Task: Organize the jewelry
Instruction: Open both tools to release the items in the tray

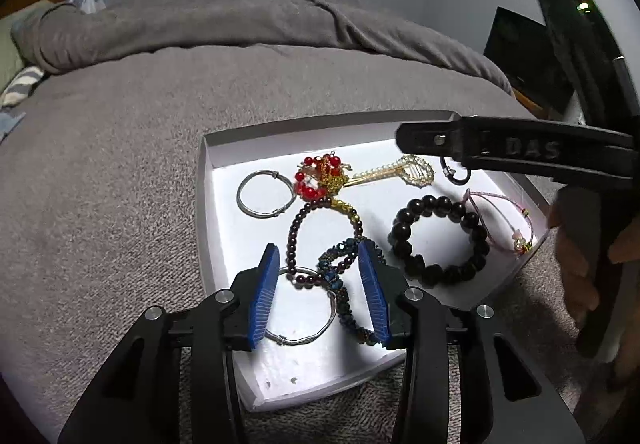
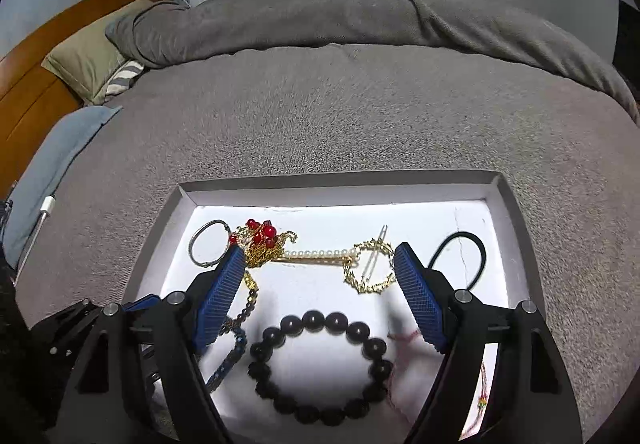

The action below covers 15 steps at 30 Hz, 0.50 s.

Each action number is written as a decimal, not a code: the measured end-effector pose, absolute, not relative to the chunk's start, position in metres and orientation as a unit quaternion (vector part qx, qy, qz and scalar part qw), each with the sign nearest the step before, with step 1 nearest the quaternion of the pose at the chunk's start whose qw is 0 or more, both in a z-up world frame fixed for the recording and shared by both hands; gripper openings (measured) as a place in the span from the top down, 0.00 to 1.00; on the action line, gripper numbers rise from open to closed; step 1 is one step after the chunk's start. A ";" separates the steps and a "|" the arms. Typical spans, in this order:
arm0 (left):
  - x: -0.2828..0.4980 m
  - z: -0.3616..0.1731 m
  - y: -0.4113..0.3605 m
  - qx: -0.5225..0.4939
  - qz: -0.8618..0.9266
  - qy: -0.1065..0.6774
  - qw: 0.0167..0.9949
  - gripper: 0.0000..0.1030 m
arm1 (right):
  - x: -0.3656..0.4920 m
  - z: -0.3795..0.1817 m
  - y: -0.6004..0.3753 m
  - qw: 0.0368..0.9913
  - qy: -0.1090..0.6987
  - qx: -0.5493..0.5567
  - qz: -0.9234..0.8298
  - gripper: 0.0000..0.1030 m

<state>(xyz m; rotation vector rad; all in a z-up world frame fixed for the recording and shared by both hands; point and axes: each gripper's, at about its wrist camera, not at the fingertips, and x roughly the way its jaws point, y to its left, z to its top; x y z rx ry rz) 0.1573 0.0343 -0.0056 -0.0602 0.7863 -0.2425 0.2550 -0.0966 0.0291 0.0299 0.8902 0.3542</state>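
Your left tool hangs released over the blue beaded bracelet inside the white tray. Your right tool gapes empty above the black bead bracelet there.

A grey blanket-covered bed carries a white tray.

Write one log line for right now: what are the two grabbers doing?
left gripper: open over blue bracelet | right gripper: open above black bead bracelet | tray: on bed
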 end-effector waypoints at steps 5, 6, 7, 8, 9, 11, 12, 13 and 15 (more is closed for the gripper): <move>0.153 -0.001 0.031 -0.022 -0.116 0.374 0.920 0.58 | 0.236 0.042 -0.110 0.891 0.421 0.025 0.166 0.26; 0.152 0.000 0.030 -0.019 -0.115 0.373 0.920 0.58 | 0.232 0.043 -0.112 0.892 0.421 0.027 0.165 0.26; 0.150 0.001 0.029 -0.014 -0.113 0.371 0.922 0.57 | 0.227 0.045 -0.116 0.892 0.421 0.028 0.164 0.26; 0.149 0.001 0.028 -0.012 -0.111 0.370 0.922 0.55 | 0.221 0.046 -0.118 0.891 0.422 0.029 0.164 0.26; 0.147 0.002 0.027 -0.009 -0.109 0.368 0.923 0.52 | 0.218 0.047 -0.120 0.891 0.422 0.029 0.164 0.26; 0.142 0.003 0.026 -0.003 -0.102 0.364 0.926 0.46 | 0.206 0.050 -0.126 0.892 0.421 0.030 0.163 0.26; 0.140 0.004 0.026 0.000 -0.099 0.362 0.927 0.46 | 0.202 0.051 -0.128 0.892 0.420 0.032 0.163 0.26; 0.137 0.005 0.026 0.003 -0.098 0.361 0.928 0.46 | 0.195 0.053 -0.132 0.893 0.417 0.034 0.164 0.26; 0.129 0.007 0.025 0.009 -0.091 0.358 0.929 0.44 | 0.185 0.055 -0.138 0.896 0.412 0.039 0.163 0.26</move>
